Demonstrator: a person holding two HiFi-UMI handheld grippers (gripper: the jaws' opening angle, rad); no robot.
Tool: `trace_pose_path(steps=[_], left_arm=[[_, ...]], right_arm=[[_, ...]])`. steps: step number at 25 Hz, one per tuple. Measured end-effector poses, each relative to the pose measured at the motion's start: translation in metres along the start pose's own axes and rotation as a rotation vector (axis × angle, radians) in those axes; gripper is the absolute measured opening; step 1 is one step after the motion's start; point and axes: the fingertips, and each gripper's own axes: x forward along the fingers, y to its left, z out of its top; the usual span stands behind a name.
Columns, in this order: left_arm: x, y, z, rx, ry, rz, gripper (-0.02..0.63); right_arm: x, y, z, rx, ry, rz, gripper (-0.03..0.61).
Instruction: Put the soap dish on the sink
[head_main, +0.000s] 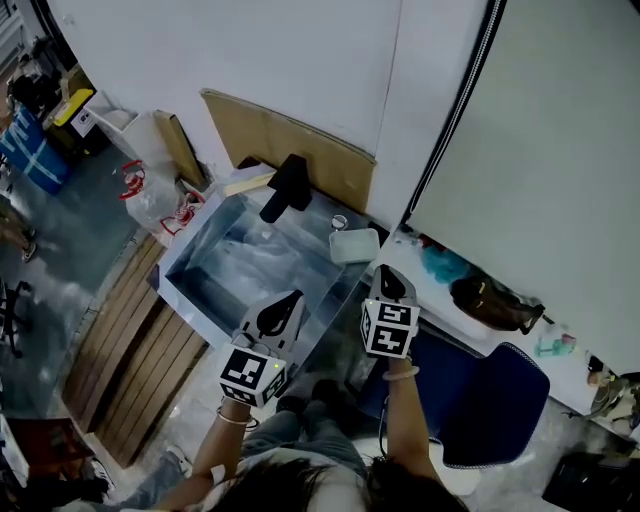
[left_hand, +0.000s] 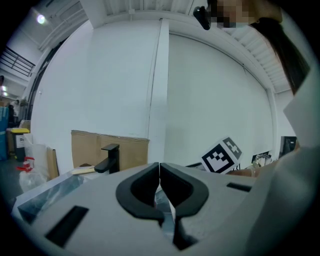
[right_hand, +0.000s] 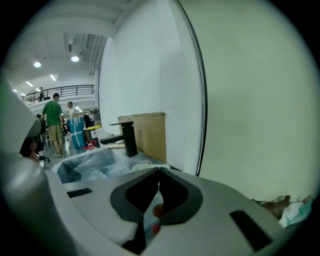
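Your left gripper (head_main: 294, 298) and right gripper (head_main: 386, 271) are pinched closed, empty; the soap dish (head_main: 354, 245) seemingly rests on the sink (head_main: 190, 300) rim, centre frame.

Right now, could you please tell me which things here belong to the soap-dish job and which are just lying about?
Job: soap dish, at the sink's right rim; sink; left hand-held gripper and right hand-held gripper, both shut, empty.

Lying about: black tap; cardboard sheet; blue chair; wooden pallet; dark bag.
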Motion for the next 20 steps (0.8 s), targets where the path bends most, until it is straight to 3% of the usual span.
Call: trace_pose_path(steps=[20], left_arm=[[-0.051,-0.016,0.031,0.049,-0.063,-0.058,0.009]], right_arm=[[-0.098,0.048,0.026,0.004,-0.145,-0.009,0.026]])
